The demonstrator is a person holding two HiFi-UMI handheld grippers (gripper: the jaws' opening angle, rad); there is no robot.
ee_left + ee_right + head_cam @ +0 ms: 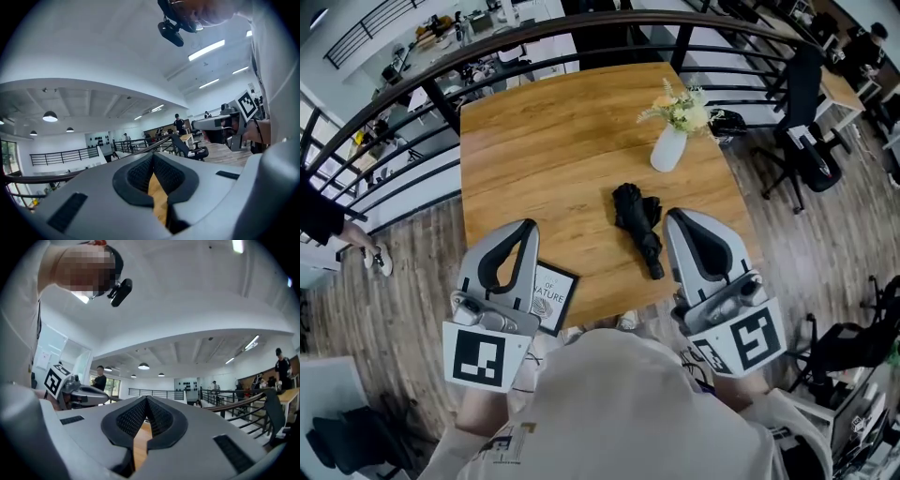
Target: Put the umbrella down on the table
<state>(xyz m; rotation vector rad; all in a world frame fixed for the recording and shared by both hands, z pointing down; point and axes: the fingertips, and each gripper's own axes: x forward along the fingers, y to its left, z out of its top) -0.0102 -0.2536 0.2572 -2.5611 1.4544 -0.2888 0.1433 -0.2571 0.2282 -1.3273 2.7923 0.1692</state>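
Observation:
A folded black umbrella (639, 225) lies flat on the wooden table (553, 141), toward its near right side, handle end pointing at the front edge. My left gripper (528, 225) is held up over the table's front left corner, shut and holding nothing. My right gripper (670, 216) is up just right of the umbrella's handle end, also shut and holding nothing. In the left gripper view the jaws (152, 157) meet at the tips with only table wood showing behind them. The right gripper view shows that gripper's tips (146, 398) closed the same way, pointing level across the room.
A white vase of flowers (668, 148) stands at the table's far right. A framed card (550, 295) lies at the front edge, under my left gripper. A black railing (412, 94) runs behind the table, and an office chair (806, 131) stands to the right.

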